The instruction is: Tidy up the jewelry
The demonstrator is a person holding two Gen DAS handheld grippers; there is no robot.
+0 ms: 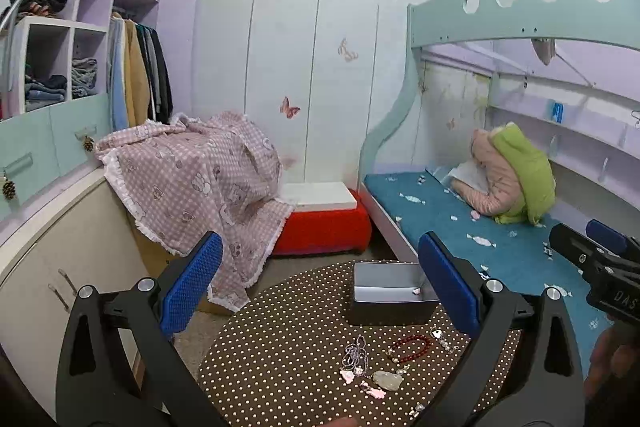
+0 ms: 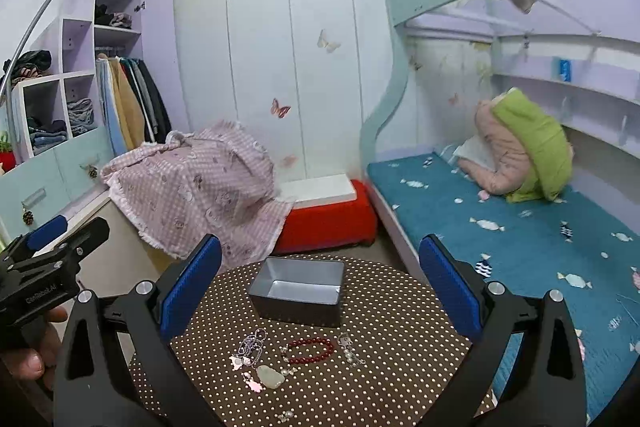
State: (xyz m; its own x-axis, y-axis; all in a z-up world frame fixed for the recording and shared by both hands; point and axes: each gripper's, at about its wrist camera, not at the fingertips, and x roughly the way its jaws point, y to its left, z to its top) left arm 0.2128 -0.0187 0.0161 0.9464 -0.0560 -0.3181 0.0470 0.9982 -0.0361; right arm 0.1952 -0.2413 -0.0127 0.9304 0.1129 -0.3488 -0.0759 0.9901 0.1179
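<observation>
Jewelry lies on a round brown polka-dot table (image 1: 280,347) (image 2: 400,327): a red bead bracelet (image 1: 412,347) (image 2: 312,350), a purple bead strand (image 1: 356,351) (image 2: 252,343), a pale stone pendant (image 1: 388,379) (image 2: 271,375), pink charms (image 1: 374,391) and a pearl piece (image 2: 350,349). An open grey box (image 1: 390,293) (image 2: 298,291) stands behind them, with a small pink item inside in the left wrist view. My left gripper (image 1: 320,283) is open and empty above the table. My right gripper (image 2: 320,283) is open and empty too.
A pink checked blanket (image 1: 196,179) covers a cabinet at left. A red bench (image 1: 324,231) stands behind the table. A bunk bed with a blue mattress (image 1: 480,227) is at right. Each gripper shows at the edge of the other's view.
</observation>
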